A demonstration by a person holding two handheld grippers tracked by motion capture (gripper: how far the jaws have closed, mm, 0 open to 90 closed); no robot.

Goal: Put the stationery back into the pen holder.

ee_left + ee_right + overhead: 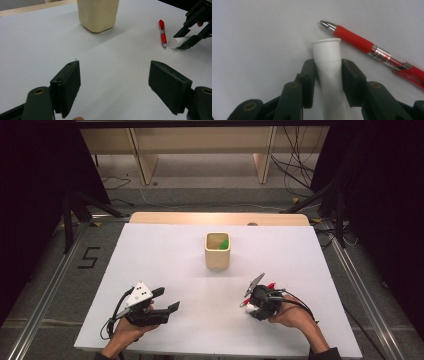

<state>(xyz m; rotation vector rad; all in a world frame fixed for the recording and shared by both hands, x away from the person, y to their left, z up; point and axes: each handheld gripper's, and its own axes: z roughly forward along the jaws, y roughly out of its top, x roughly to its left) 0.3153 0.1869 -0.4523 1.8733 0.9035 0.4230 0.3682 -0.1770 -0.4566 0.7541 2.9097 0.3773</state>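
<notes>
A white tube (327,50) lies on the white tabletop (165,265), and my right gripper (328,68) is shut on it, a pad against each side. Its capped end sticks out past the jaws. A red pen (354,38) lies just beside the tube, its metal tip near the cap. From above, the right gripper (248,306) is at the front right, with the pen (270,285) behind it. My left gripper (115,75) stands open at the front left (169,299) with nothing between its pads. From there the tube (175,42) and pen (162,32) lie to the right.
A beige square cup (217,251) stands upright mid-table toward the back, with something green (224,243) inside. It is also ahead in the left gripper view (98,13). A wooden strip (220,218) runs along the table's far edge. Cables and stands lie on the floor beyond.
</notes>
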